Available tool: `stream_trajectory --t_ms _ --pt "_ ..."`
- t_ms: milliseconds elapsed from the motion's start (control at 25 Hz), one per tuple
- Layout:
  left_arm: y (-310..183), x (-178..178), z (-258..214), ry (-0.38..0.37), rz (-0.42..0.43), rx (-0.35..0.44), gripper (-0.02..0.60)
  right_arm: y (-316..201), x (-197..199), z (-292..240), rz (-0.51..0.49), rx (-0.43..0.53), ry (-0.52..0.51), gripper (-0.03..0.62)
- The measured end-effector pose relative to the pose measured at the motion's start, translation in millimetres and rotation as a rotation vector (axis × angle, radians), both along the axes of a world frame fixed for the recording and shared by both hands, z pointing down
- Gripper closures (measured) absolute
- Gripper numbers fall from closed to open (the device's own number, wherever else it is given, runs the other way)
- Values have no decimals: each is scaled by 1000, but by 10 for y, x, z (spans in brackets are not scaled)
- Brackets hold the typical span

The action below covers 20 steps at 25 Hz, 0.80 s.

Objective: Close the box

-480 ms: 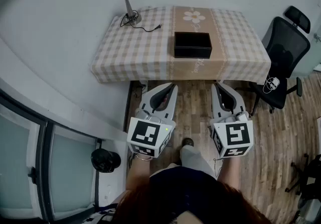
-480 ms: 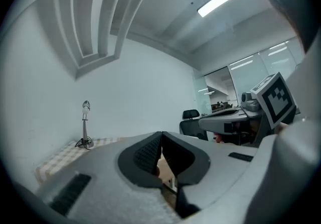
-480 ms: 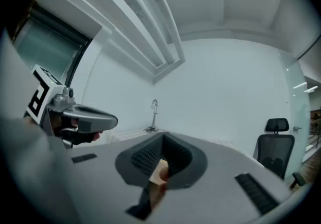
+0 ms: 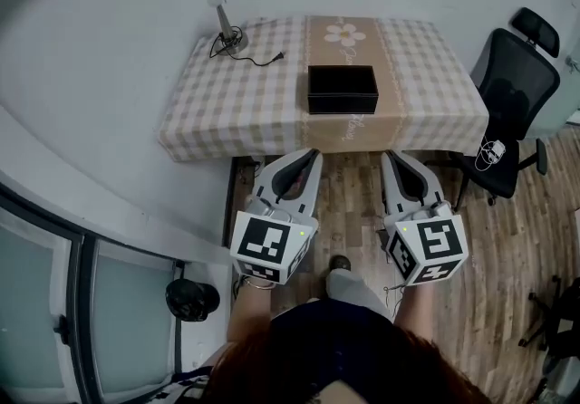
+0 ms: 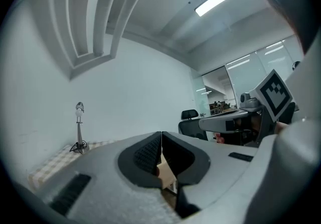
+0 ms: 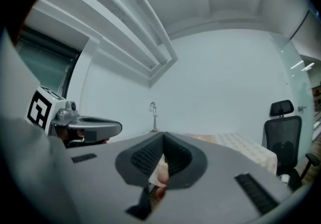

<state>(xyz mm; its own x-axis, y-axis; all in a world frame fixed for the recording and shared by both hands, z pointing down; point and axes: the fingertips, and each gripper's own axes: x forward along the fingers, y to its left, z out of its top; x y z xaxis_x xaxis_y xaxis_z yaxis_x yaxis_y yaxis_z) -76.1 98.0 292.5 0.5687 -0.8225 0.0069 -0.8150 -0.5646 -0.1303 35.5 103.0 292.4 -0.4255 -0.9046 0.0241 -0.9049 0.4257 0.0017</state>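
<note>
A black open box (image 4: 343, 89) stands on the checked tablecloth near the table's front edge, at the middle; its inside looks dark. My left gripper (image 4: 313, 154) and right gripper (image 4: 391, 156) hang side by side over the wooden floor, short of the table edge and apart from the box. Both are shut with nothing between the jaws. The left gripper (image 5: 161, 137) and the right gripper (image 6: 162, 139) point up at the wall and ceiling in their own views, where the box is hidden behind the jaws.
The table (image 4: 227, 94) carries a small desk lamp (image 4: 220, 5) with a cable at its back left. A black office chair (image 4: 512, 94) stands right of the table. A white wall lies behind; a glass partition (image 4: 54, 321) is at the left. A black round object (image 4: 192, 300) sits on the floor.
The head view has shifted slightly, so the table and box sit a little higher in the picture. Both grippers stay shut and roughly where they were; their views have tilted slightly.
</note>
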Motion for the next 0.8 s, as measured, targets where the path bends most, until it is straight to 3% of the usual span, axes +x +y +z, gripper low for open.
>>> stream_trajectory --t_ms 800 --pt "-936 314 -34 2 -7 -7 554 -889 215 11 -39 0 42 577"
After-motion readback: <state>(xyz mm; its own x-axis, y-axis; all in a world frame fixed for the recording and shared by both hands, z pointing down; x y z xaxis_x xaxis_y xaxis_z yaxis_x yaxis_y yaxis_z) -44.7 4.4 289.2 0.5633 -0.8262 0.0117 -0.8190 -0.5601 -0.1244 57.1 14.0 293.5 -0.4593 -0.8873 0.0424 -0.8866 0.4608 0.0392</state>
